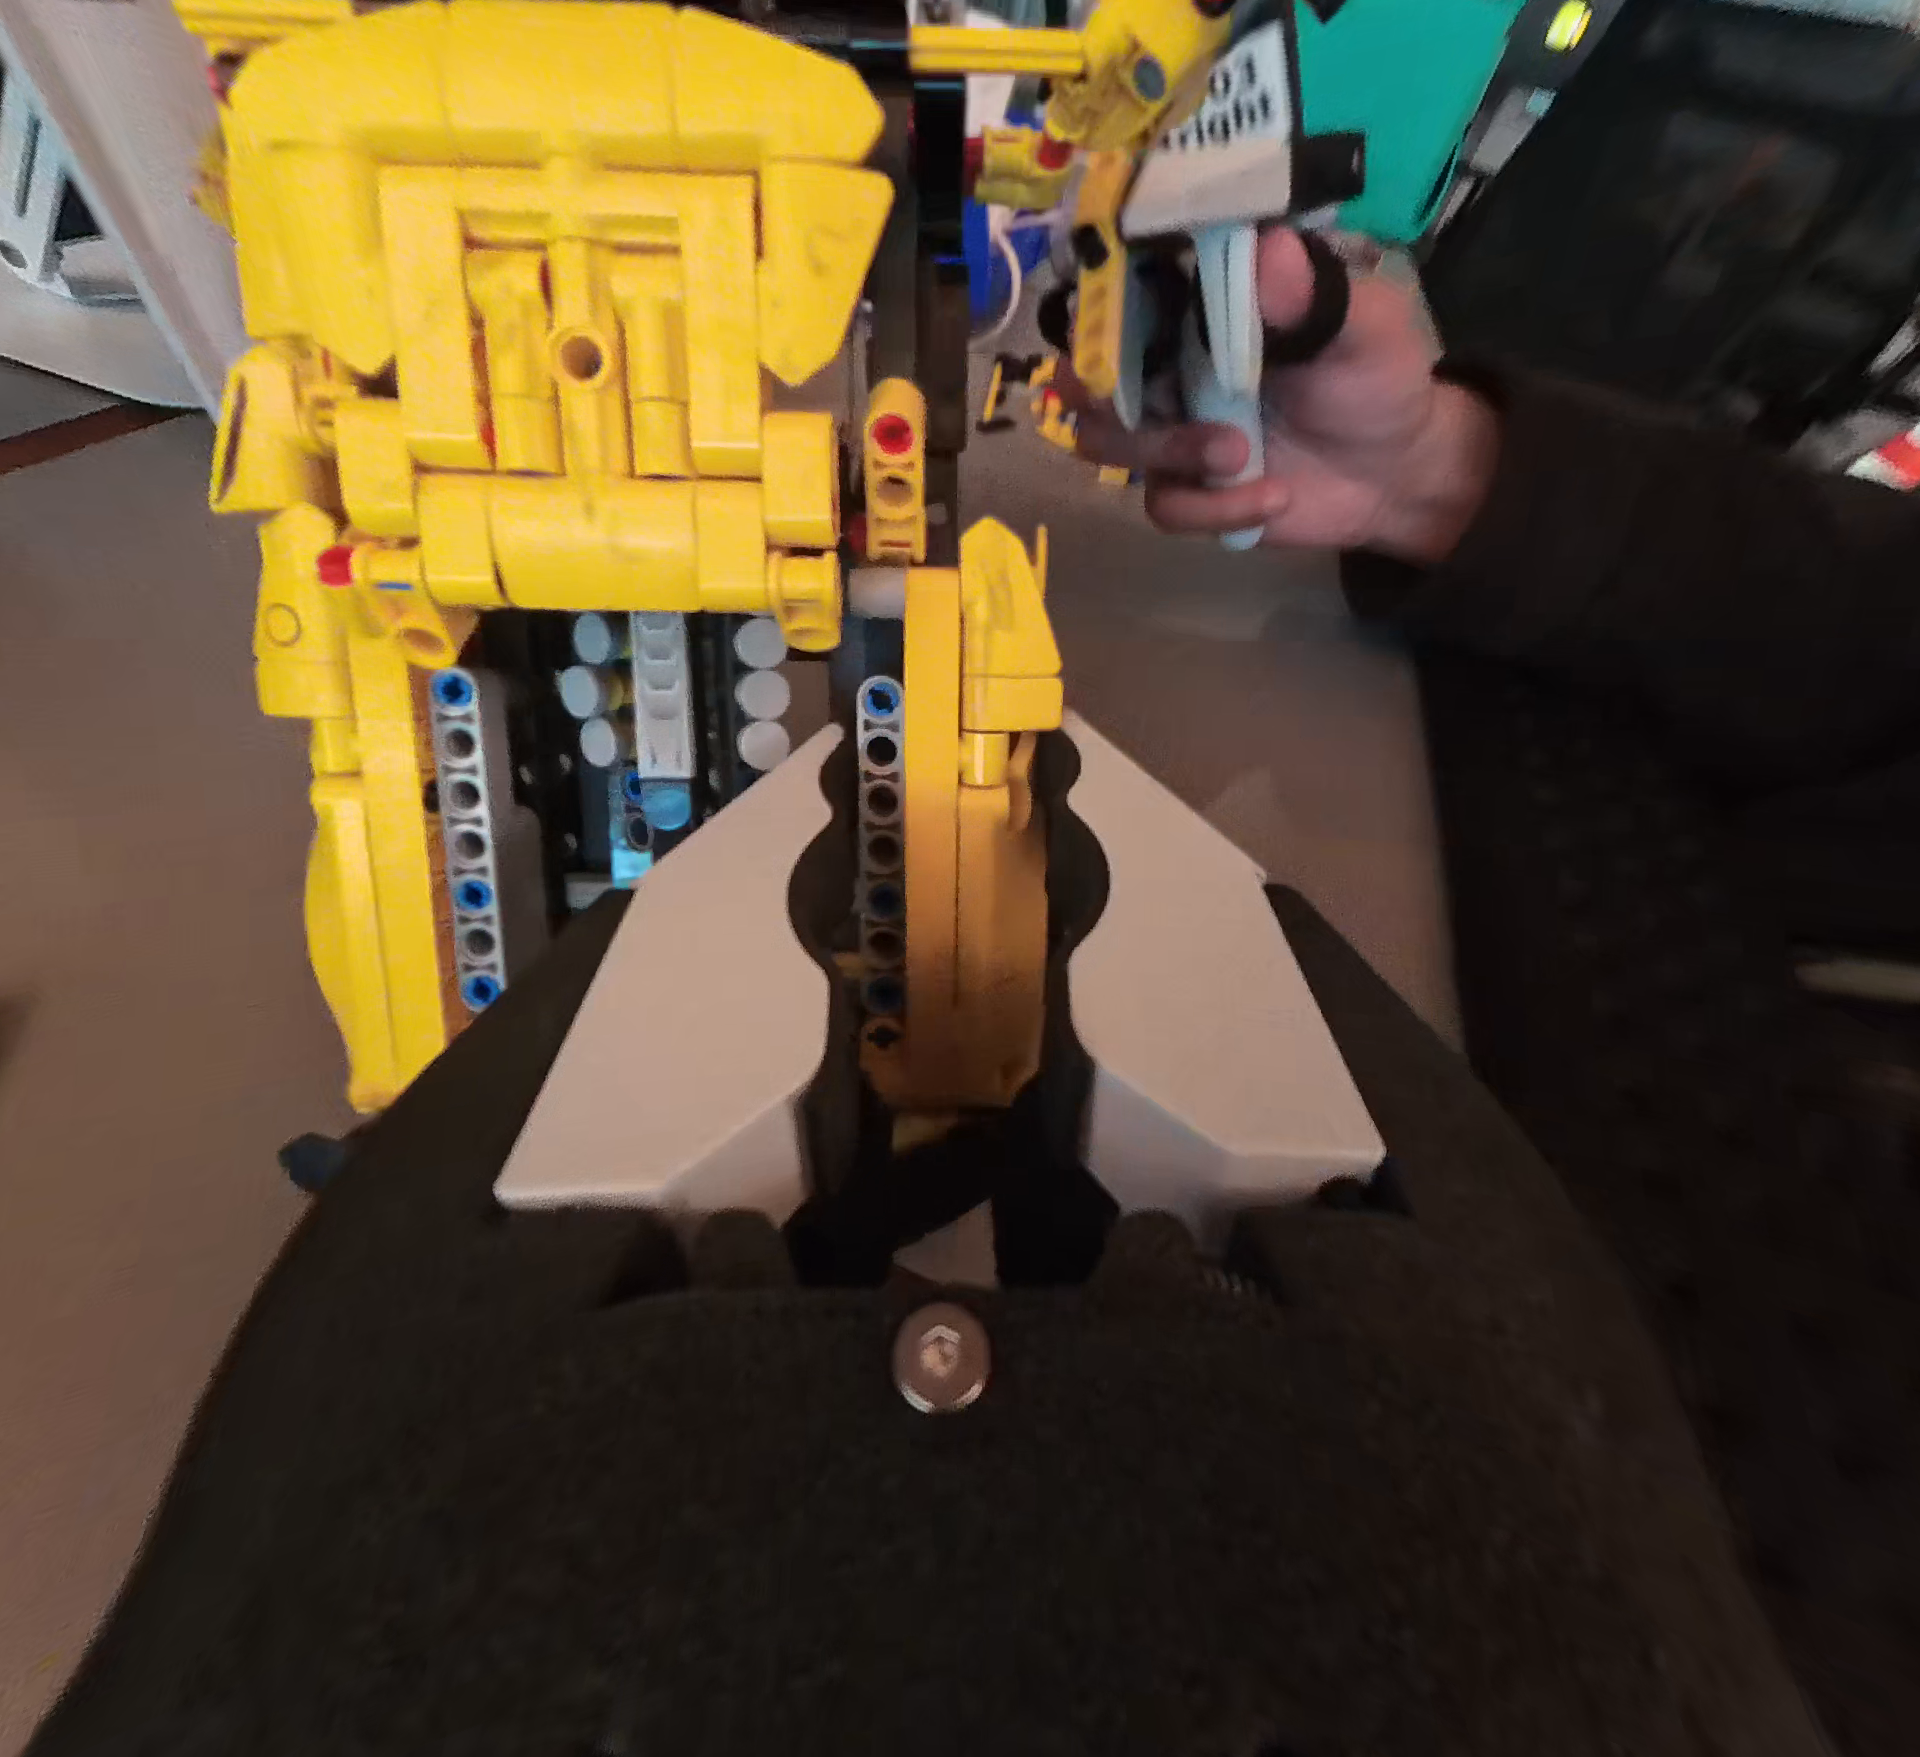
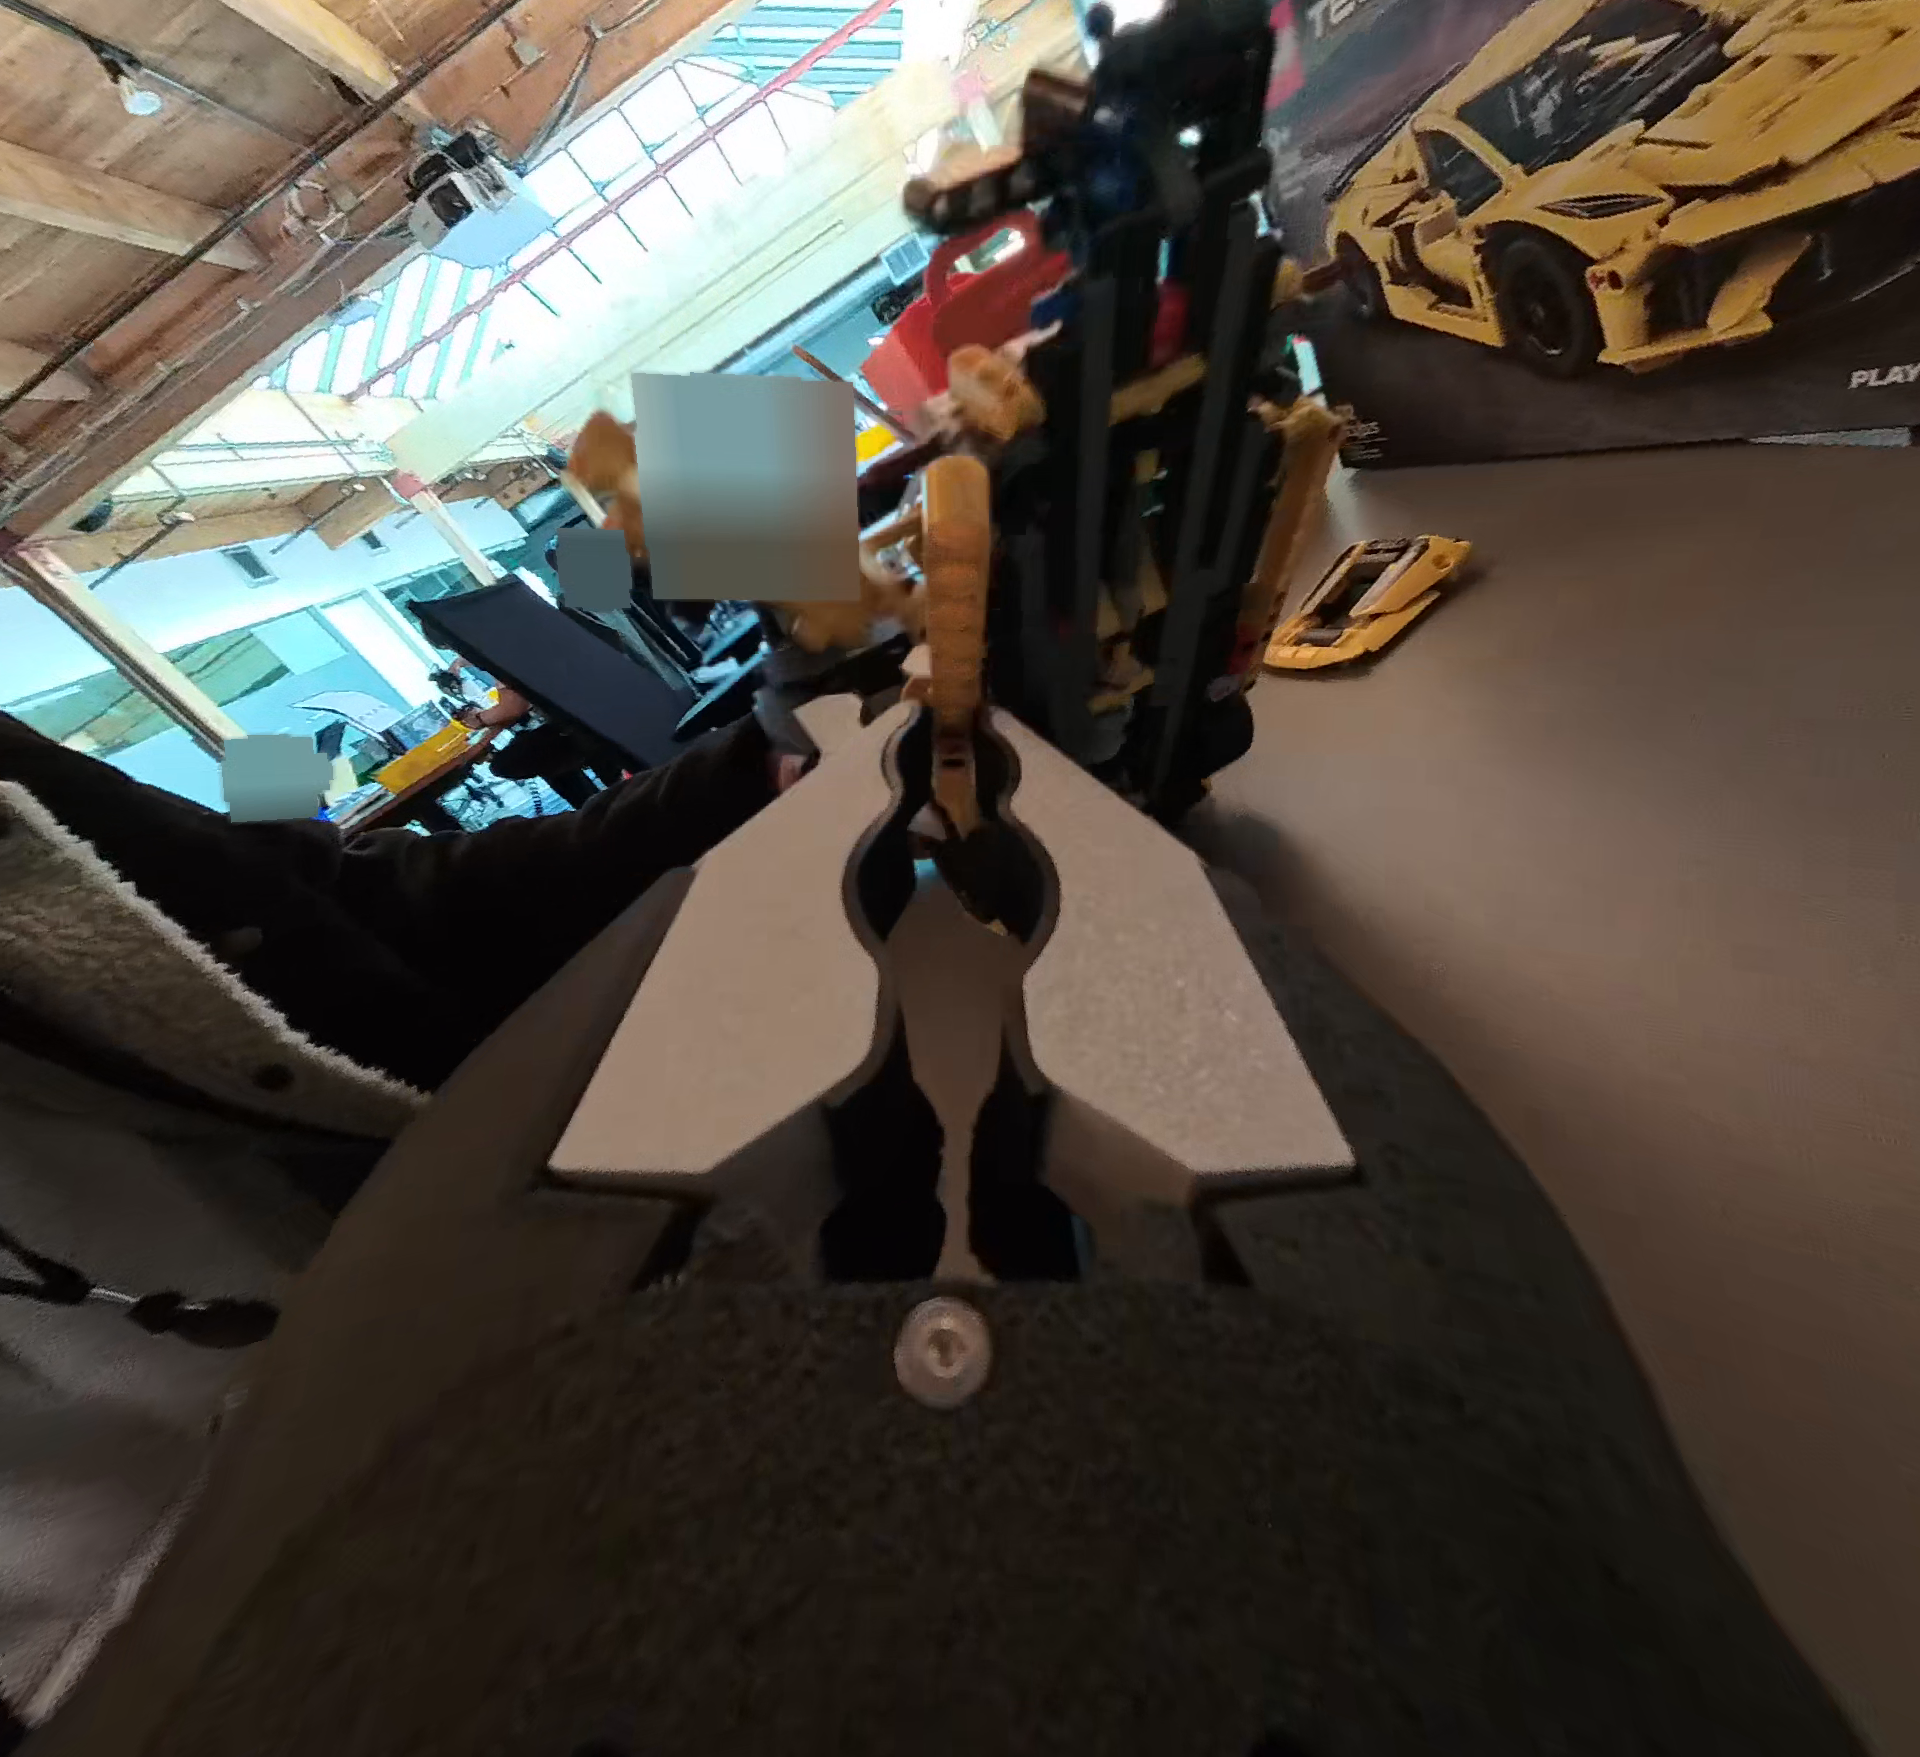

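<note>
A yellow toy-brick car model [image 1: 561, 294] stands upright on end in the left wrist view. My left gripper [image 1: 951, 772] is shut on a yellow side panel [image 1: 971, 876] along the model's right edge. In the right wrist view my right gripper [image 2: 940, 731] is shut on a narrow yellow curved piece [image 2: 956, 564] beside the model's dark underside [image 2: 1143, 512]. Whether that piece is joined to the model is hidden. The right gripper's body [image 1: 1205, 149], held by a hand [image 1: 1340, 450], shows at the upper right of the left wrist view, next to the model's top.
A brown-grey table [image 2: 1558, 824] carries a loose yellow panel assembly [image 2: 1371, 601] and a large box with a yellow car picture [image 2: 1610, 149] behind it. A white carton [image 1: 104, 149] stands at the far left. A dark sleeve [image 2: 468, 876] crosses at left. About 11 cm separates my left fingertips from my right. From the right gripper's tips to the white carton [image 1: 104, 149] is close to 25 cm.
</note>
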`<state>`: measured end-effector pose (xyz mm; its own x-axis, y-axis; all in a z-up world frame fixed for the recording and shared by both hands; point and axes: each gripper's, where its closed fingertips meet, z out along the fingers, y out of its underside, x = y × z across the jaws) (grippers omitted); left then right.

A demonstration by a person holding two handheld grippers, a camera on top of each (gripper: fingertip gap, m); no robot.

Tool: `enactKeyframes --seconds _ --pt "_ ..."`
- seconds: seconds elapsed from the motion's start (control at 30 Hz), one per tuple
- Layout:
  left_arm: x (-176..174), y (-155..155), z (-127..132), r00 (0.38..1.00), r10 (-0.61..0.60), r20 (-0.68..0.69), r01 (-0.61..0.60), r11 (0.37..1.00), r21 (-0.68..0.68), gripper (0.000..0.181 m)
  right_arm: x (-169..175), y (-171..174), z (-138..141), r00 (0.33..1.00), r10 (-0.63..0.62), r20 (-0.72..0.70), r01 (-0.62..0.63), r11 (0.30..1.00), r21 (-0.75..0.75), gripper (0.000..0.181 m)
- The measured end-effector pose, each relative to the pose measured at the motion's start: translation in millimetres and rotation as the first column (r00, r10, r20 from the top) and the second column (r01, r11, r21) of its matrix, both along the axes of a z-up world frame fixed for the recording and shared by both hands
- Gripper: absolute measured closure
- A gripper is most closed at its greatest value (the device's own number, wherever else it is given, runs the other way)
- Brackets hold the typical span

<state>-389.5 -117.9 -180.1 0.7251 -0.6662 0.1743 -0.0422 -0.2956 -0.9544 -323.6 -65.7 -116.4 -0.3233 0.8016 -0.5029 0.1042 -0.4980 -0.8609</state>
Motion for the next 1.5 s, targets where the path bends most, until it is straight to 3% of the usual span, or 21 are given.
enactKeyframes --seconds 0.1,0.17,0.33,0.47,0.6,0.7,0.8,1.07,1.17,1.23,1.27,1.33,1.4,1.5 --pt "7.5 1.3 -12.3 0.989 0.013 -0.15 -0.014 1.0 -0.009 0.149 4.1 18.3 -23.4 0.981 -0.109 0.158 0.096 0.991 0.088 0.175" --pt "10.6 6.3 -16.2 0.975 0.023 -0.223 -0.031 0.999 -0.032 0.149 21.6 55.3 -44.4 0.902 -0.32 0.289 0.253 0.936 0.246 0.174" --pt "10.9 20.9 -25.2 0.942 -0.005 -0.336 -0.043 0.99 -0.134 0.15 58.6 109.3 -26.6 0.767 -0.607 0.206 0.539 0.785 0.305 0.175" --pt "7.9 35.4 -43.2 0.859 -0.104 -0.501 -0.046 0.959 -0.278 0.15 76.9 123.4 -3.8 0.72 -0.688 0.091 0.65 0.715 0.259 0.175" --pt "8.1 47.9 -54.5 0.797 -0.175 -0.579 -0.046 0.937 -0.347 0.149 72.4 112.6 9.4 0.802 -0.596 0.027 0.592 0.801 0.09 0.175" --pt "8.5 48.1 -58.0 0.769 -0.23 -0.597 -0.046 0.911 -0.41 0.149 58.4 91.0 17.7 0.906 -0.423 -0.033 0.418 0.903 -0.099 0.175" --pt "6.4 44.7 -61.9 0.717 -0.272 -0.641 -0.066 0.89 -0.451 0.149 51.2 74.5 26.4 0.95 -0.297 -0.099 0.272 0.94 -0.207 0.175" --pt "2.7 45.4 -58.9 0.7 -0.211 -0.682 -0.123 0.905 -0.407 0.146 32.2 35.2 33.7 0.983 -0.123 -0.139 0.1 0.983 -0.156 0.175" --pt "0.8 43.5 -32.0 0.677 -0.088 -0.731 -0.153 0.954 -0.256 0.14 26.2 18.4 39.2 0.982 -0.075 -0.173 0.059 0.994 -0.097 0.175" --pt "13.9 38.0 -4.9 0.749 -0.003 -0.663 -0.12 0.983 -0.14 0.141 23.4 11.2 42.7 0.978 -0.064 -0.198 0.053 0.997 -0.063 0.175" --pt "23.3 37.2 11.6 0.814 0.04 -0.58 -0.099 0.993 -0.071 0.141 22.1 7.7 44.2 0.976 -0.054 -0.21 0.044 0.998 -0.051 0.175" --pt "50.3 33.8 58.1 0.974 0.058 -0.217 -0.043 0.996 0.075 0.143 19.5 0.4 47.3 0.973 -0.025 -0.231 0.014 0.999 -0.05 0.175" --pt "62.0 23.7 94.1 0.991 -0.037 0.13 0.02 0.991 0.131 0.152 15.8 -6.0 48.6 0.97 -0.003 -0.244 -0.008 0.999 -0.045 0.175" --pt "63.8 19.2 107.1 0.974 -0.079 0.211 0.044 0.986 0.163 0.153 11.5 -16.4 49.7 0.968 0.043 -0.247 -0.052 0.998 -0.029 0.175"
